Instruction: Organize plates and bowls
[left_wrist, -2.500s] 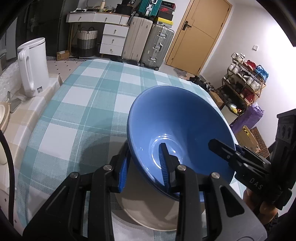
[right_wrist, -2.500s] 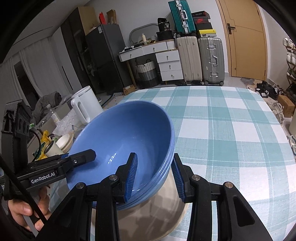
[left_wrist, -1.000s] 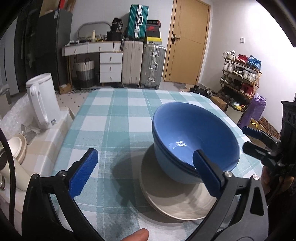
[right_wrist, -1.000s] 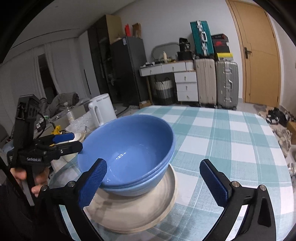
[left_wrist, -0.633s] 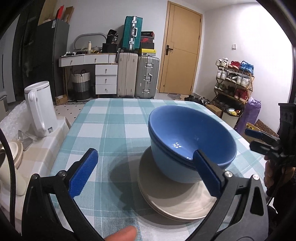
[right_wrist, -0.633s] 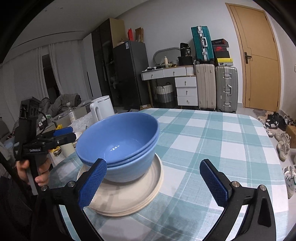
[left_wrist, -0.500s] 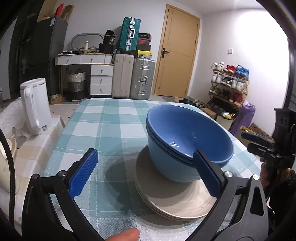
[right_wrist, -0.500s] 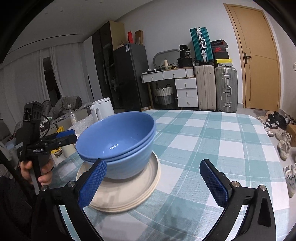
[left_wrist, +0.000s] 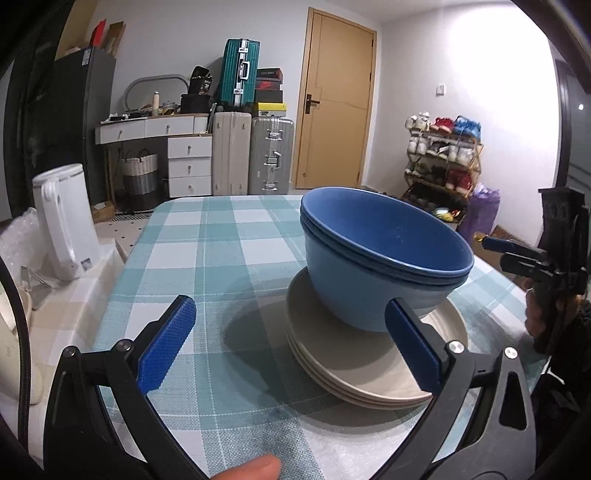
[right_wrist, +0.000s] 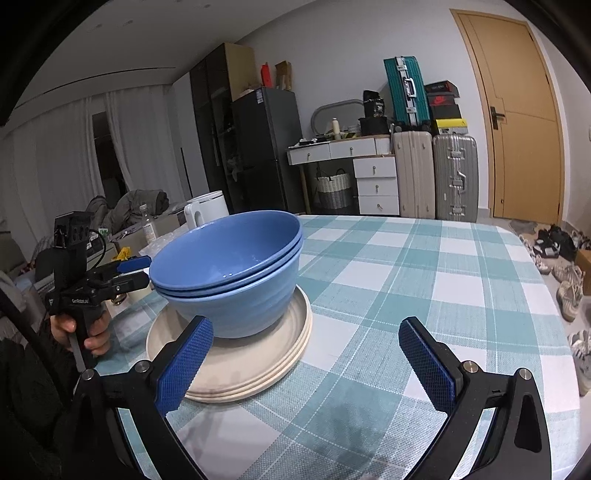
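Both grippers have let go of the bowls (left_wrist: 384, 258) and backed off. Left gripper (left_wrist: 291, 347) and right gripper (right_wrist: 314, 362) gape wide, empty. Bowls nested on plates (right_wrist: 236, 365) (stacked) on table (right_wrist: 424, 280).

Nested blue bowls (left_wrist: 380, 266): smooth, semi-gloss glaze with faint highlights. Stacked beige plates (right_wrist: 236, 363): matt, lightly speckled. Teal-and-white checked cloth over surface (right_wrist: 424, 280): woven, coarse texture. Left tongs (left_wrist: 291, 343) and right tongs (right_wrist: 314, 363): matt black plastic, silver metal screws, blue knurled rubbery pads (right_wrist: 184, 363). White kettle (left_wrist: 64, 225): glossy plastic.
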